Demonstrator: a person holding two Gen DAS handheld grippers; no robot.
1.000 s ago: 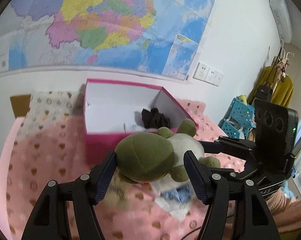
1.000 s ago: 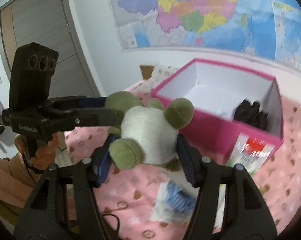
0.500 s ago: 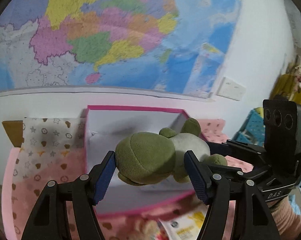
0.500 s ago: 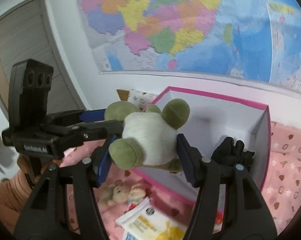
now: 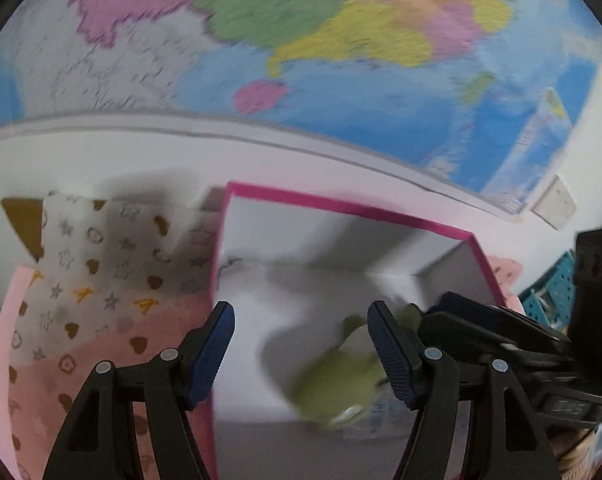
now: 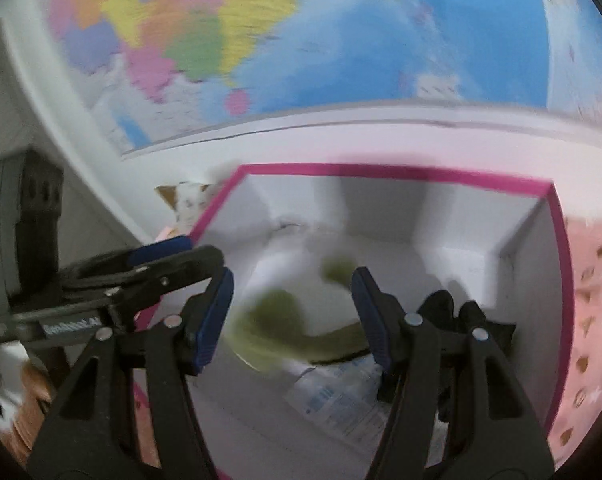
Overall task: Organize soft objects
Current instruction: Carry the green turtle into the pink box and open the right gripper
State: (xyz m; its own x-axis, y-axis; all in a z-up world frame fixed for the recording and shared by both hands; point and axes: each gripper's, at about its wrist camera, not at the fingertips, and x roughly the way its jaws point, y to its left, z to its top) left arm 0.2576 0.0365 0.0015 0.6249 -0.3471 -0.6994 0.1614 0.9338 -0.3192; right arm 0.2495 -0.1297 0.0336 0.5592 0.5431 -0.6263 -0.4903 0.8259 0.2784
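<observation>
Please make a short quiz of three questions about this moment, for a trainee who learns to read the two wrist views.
1. True or false: the left gripper is shut on the green plush toy.
2. Where is the toy? A) on the pink blanket B) inside the pink box C) on the map
3. Fill in: beside the toy, at the right of the box in the right wrist view, lies a ____ soft item.

Key: 1 false, both the left and the right gripper stand open with nothing between the fingers; 2 B; 3 black.
</observation>
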